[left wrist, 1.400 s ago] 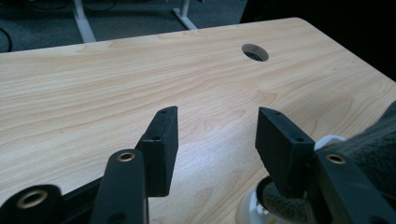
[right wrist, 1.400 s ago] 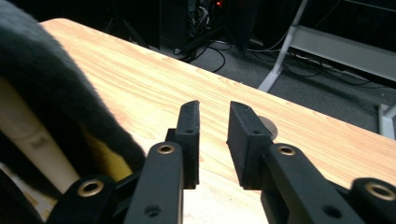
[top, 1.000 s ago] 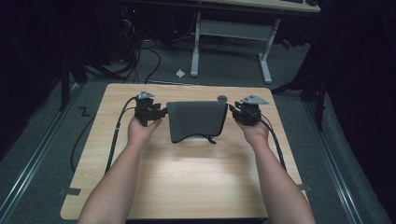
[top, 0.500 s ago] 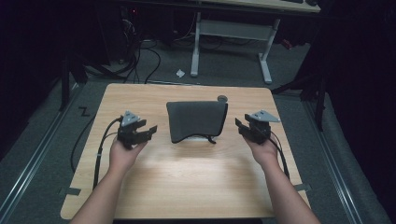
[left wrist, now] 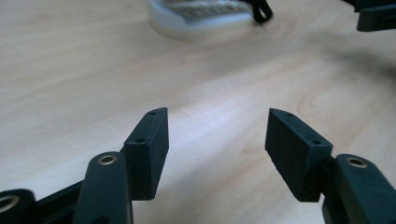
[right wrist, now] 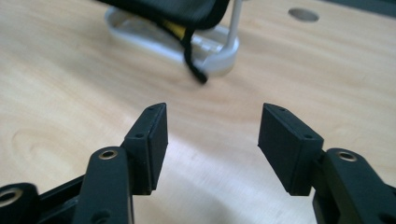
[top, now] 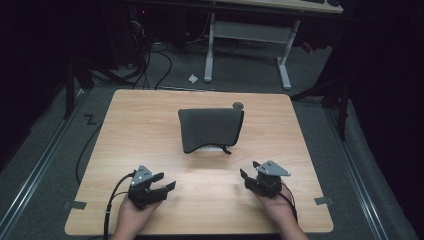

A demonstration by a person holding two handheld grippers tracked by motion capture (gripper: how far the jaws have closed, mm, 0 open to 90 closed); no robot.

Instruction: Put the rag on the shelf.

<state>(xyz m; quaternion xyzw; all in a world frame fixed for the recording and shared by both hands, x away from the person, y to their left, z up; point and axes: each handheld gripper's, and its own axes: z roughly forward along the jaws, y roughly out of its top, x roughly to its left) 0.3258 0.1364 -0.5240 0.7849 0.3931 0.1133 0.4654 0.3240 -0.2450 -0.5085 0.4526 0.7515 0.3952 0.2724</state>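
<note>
Both grippers, left [top: 169,187] and right [top: 248,176], are held wide open and empty near the desk's [top: 150,125] front edge (likely resting), well apart from the dark pouch [top: 210,127].

The pouch [top: 211,129] sat on a stand [right wrist: 205,46] toward the far middle of the table [top: 150,125], a round hole [top: 238,105] just behind its right corner. Nearer the person, the left gripper [top: 157,186] was left of centre, the right gripper [top: 249,177] right, well apart, both short of the pouch.
</note>
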